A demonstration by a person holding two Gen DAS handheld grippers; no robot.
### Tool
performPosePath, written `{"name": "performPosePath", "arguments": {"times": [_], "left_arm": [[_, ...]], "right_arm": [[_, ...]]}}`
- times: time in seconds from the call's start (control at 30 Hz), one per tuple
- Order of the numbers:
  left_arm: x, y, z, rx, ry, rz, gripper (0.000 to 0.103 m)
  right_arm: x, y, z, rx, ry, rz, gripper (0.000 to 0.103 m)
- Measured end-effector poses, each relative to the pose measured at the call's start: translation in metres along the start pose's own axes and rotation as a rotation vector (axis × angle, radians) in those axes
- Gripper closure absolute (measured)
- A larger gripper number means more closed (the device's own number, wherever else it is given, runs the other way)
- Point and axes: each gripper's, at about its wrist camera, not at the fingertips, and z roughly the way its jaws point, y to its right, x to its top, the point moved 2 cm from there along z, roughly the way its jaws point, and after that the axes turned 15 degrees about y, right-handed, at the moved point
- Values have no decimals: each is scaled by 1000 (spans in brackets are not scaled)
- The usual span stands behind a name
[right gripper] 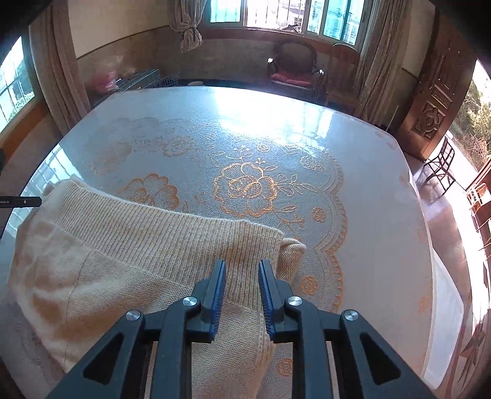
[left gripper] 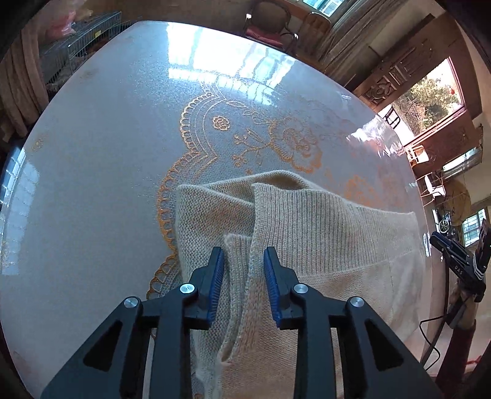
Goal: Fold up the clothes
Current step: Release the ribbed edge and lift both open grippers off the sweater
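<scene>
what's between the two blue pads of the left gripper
A raised fold of the beige knit sweater runs between the left gripper pads, which stand apart from it, in the left wrist view.

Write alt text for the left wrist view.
A beige knit sweater lies partly folded on a table with orange floral lacework. The left gripper, jaws open, hovers over a raised fold of the knit without pinching it. Chairs and sunlit windows sit behind.

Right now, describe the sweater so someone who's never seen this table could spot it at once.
Find the big table under a clear cover with orange floral embroidery. On its near side lies the sweater, partly folded. It is the only garment there: cream, ribbed knit.
</scene>
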Motion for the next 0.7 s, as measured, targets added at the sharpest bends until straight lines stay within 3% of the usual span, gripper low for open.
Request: {"name": "performPosePath", "arguments": {"times": [0.13,0.2,0.23,0.4,0.57,0.7], "left_arm": [[0,4,7,-36,7,-6,76],[-3,8,8,-12,18,27,95],[-4,10,8,-2,26,41,97],[-5,14,-5,5,92,79,100],[5,16,-36,9,243,94,101],[8,5,-22,108,215,118,101]], "right_arm": [[-11,-11,8,3,-11,-13,81],[-16,-19,21,5,-18,-15,81],[-19,-25,30,6,-19,-15,81],[-23,-36,43,11,-32,-31,81],[-34,-46,47,-1,-50,-51,81],[-32,-50,58,14,-56,-37,81]]}}
